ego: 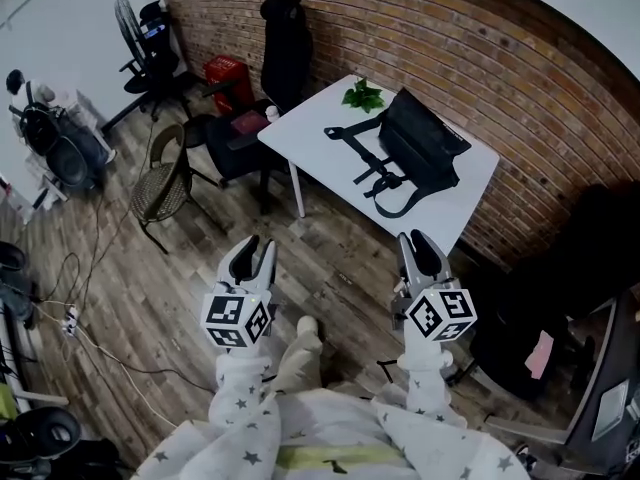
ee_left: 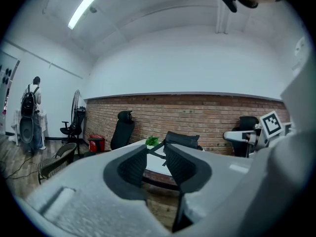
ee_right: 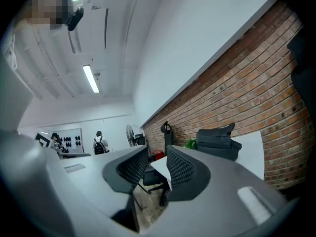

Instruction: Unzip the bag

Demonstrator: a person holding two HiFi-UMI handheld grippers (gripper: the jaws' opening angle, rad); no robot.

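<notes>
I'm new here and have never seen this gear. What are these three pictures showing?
A person wears a head camera and holds a two-jaw gripper in each hand: the left gripper and the right gripper. The head view looks down on both. The other two pictures come from cameras riding on each gripper, looking along its jaws. Both grippers are open and empty. On the white table ahead are a black bag with straps and a green plant.

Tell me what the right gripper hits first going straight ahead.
Probably the white table's near corner, seen between the right gripper's open, empty jaws; the black bag sits right of that line. Depth unclear.
</notes>
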